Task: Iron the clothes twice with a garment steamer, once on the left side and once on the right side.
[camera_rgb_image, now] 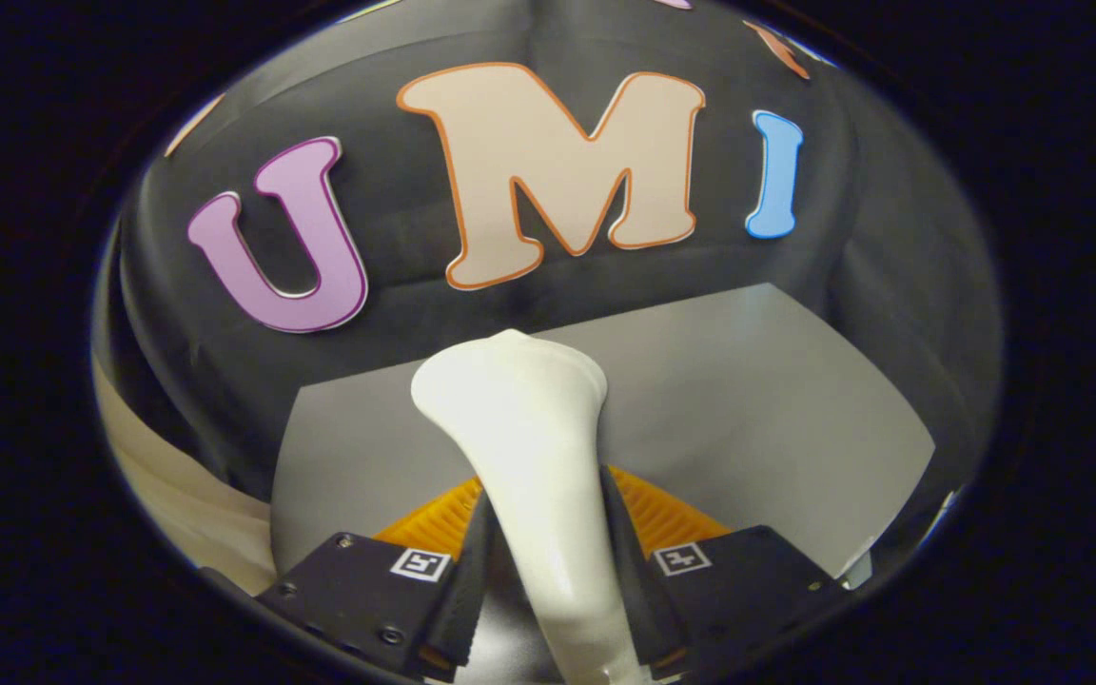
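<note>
Gripper (548, 571) clamped on white steamer (534, 447) handle, both fingers pressing its sides. Steamer head sticks fwd beyond fingertips, over grey table (776, 409). White cloth (186, 504) off table's left edge.

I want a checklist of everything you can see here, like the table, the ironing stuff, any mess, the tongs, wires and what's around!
Surface: flat grey table top, bare where visible.
Job's things: white smooth plastic garment steamer, handle between the fingers, wide head pointing ahead over the table. Pale cream cloth beside the table, possibly the clothes; cannot tell.
Clutter: nothing seen.
Tongs: tongs shut on the steamer's handle, both fingers pressing its sides.
Cables: nothing seen.
Surroundings: black cloth booth wall beyond the table.
</note>
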